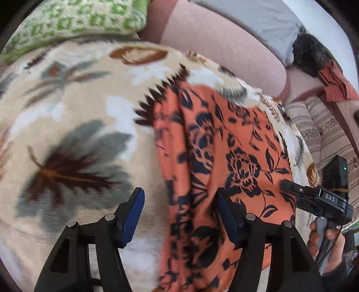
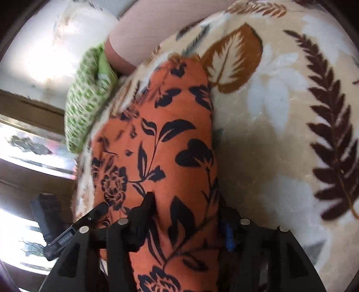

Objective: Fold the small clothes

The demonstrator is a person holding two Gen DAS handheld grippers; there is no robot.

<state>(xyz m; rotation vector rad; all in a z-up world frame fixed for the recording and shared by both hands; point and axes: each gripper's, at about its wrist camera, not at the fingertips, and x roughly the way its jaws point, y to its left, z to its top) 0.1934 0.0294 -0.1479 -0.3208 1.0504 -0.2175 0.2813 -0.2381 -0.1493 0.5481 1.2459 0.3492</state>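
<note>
The orange garment (image 1: pixel 215 161) with a dark floral print lies lengthwise on a leaf-patterned blanket (image 1: pixel 74 112), bunched into long folds. In the left wrist view its left edge runs between the fingers of the left gripper (image 1: pixel 179 215), whose jaws stand wide apart with the cloth under the right finger and bare blanket under the left one. In the right wrist view the garment (image 2: pixel 157 143) passes between the fingers of the right gripper (image 2: pixel 188 215), which are spread around the cloth; whether they press it I cannot tell. No containers are in view. A green patterned pillow (image 1: pixel 74 20) rests at the blanket's far edge, beside a pink cushion (image 1: pixel 215 42).
</note>
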